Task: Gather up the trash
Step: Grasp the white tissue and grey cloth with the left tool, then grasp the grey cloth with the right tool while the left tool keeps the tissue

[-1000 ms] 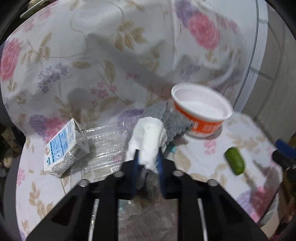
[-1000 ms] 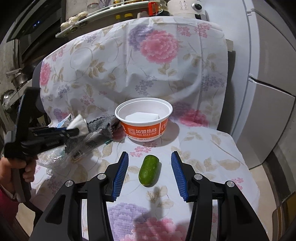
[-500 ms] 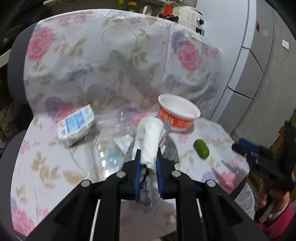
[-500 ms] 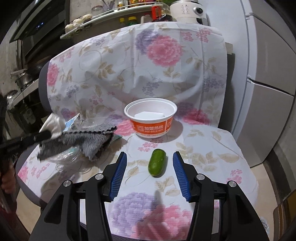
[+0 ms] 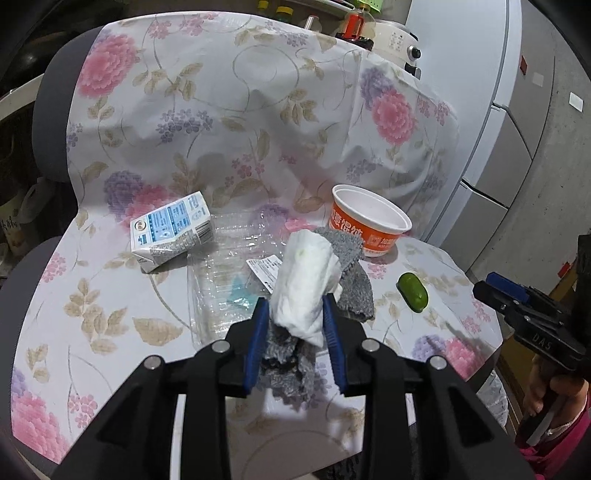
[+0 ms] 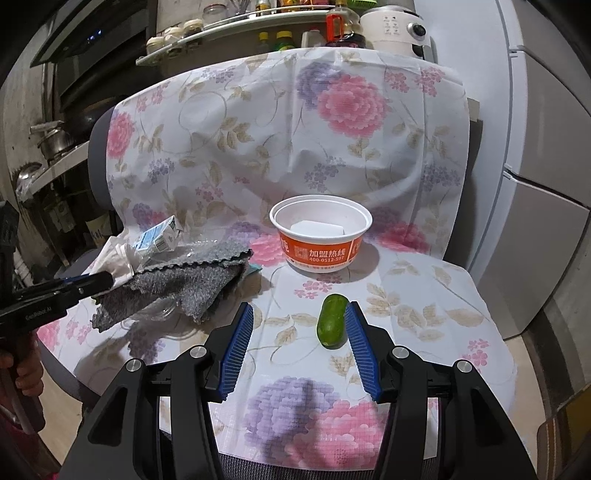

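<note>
My left gripper holds a white tissue wad together with a grey cloth, lifted off the flowered chair seat. Its jaws are opening, and the wad still sits pinched between the blue pads. In the right wrist view the cloth hangs from the left gripper. My right gripper is open low over the seat. A green cucumber piece lies just inside its right finger. An orange paper bowl, a milk carton and a clear plastic wrapper rest on the seat.
The chair back under the flowered cover rises behind the bowl. A white fridge stands to the right. A shelf with bottles and a white appliance are behind. A person's hand holds the right gripper.
My left gripper has pulled back from the seat with the tissue and cloth, and its jaws now stand wider. The right gripper has shifted left, so the cucumber lies by its right finger.
</note>
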`<action>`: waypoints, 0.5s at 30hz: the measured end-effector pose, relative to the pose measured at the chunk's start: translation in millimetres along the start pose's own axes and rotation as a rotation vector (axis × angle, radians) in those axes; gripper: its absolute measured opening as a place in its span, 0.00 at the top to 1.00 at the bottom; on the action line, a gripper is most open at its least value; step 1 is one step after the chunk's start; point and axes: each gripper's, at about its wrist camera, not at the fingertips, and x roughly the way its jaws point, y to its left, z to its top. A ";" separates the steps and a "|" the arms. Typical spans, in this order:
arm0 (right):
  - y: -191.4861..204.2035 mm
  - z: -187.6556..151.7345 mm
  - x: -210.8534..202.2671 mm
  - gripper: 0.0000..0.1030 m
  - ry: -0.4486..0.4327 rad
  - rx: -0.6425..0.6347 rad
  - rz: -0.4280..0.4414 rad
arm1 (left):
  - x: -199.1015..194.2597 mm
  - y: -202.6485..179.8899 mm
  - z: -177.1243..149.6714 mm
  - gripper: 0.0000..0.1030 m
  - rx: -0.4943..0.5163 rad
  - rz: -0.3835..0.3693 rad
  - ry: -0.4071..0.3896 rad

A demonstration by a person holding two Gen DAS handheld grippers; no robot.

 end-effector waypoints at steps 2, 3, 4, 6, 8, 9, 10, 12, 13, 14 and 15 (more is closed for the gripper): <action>2.4 -0.1 0.4 0.48 0.002 -0.006 0.002 | -3.5 0.4 1.0 0.72 -0.001 -0.007 -0.017; 3.6 -0.1 0.5 0.48 0.002 -0.009 0.002 | -5.4 0.3 1.7 0.72 0.001 -0.010 -0.026; 5.1 -0.2 1.1 0.48 0.004 -0.013 0.003 | -7.3 0.0 2.3 0.73 0.007 -0.010 -0.034; 7.2 -0.5 1.6 0.48 0.006 -0.017 0.005 | -9.6 -1.2 3.5 0.88 0.025 -0.021 -0.041; 9.7 -0.1 2.5 0.48 0.007 -0.021 0.007 | -12.7 -1.2 4.4 0.91 0.032 -0.010 -0.057; 10.8 0.0 2.7 0.48 0.007 -0.023 0.008 | -15.1 0.8 5.3 0.93 0.022 -0.011 -0.065; 11.8 0.2 2.9 0.48 0.007 -0.026 0.010 | -16.9 2.1 6.3 0.94 0.012 -0.013 -0.071; 14.0 0.5 3.1 0.48 0.008 -0.029 0.014 | -23.9 6.9 9.4 0.94 -0.011 -0.006 -0.091; 15.3 1.1 3.2 0.48 0.007 -0.031 0.018 | -27.5 8.9 11.0 0.94 -0.016 0.006 -0.102; 15.9 1.7 3.2 0.48 0.005 -0.031 0.022 | -33.1 11.4 13.0 0.94 -0.018 0.025 -0.118; 17.3 2.6 3.2 0.46 0.002 -0.029 0.027 | -37.4 13.1 14.4 0.94 -0.018 0.044 -0.129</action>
